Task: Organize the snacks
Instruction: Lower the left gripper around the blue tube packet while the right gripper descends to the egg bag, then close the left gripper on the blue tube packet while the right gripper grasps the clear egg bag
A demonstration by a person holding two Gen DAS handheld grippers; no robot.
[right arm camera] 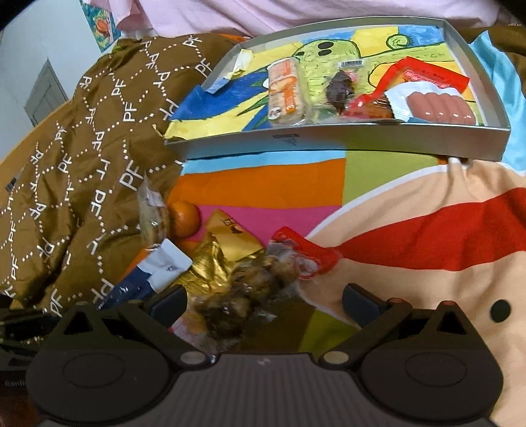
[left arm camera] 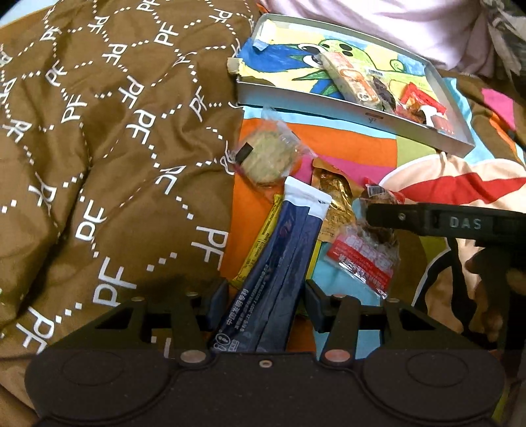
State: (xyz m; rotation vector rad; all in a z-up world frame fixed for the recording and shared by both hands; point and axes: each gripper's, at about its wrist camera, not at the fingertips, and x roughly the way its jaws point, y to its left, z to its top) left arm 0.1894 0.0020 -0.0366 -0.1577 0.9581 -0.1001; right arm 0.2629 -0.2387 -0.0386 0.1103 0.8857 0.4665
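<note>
A grey tray [left arm camera: 358, 113] [right arm camera: 328, 141] lined with a bright drawing lies on the bed and holds several snack packs, among them a sausage pack [right arm camera: 437, 106]. Loose snacks lie in front of it: a round biscuit pack [left arm camera: 266, 152], a gold pack [left arm camera: 335, 200] [right arm camera: 217, 259], a red-edged clear pack of dark snack [left arm camera: 365, 249] [right arm camera: 250, 295] and an orange [right arm camera: 184, 218]. My left gripper [left arm camera: 264, 300] is open, its pads on either side of a dark blue sachet [left arm camera: 279, 262] [right arm camera: 144, 282]. My right gripper [right arm camera: 264, 300] is open wide over the dark snack pack; it also shows in the left wrist view [left arm camera: 427, 220].
A brown quilt [left arm camera: 98, 147] printed with white letters is bunched up at the left. The snacks lie on a colourful bedsheet [right arm camera: 411, 230]. A pink pillow [left arm camera: 378, 23] lies behind the tray.
</note>
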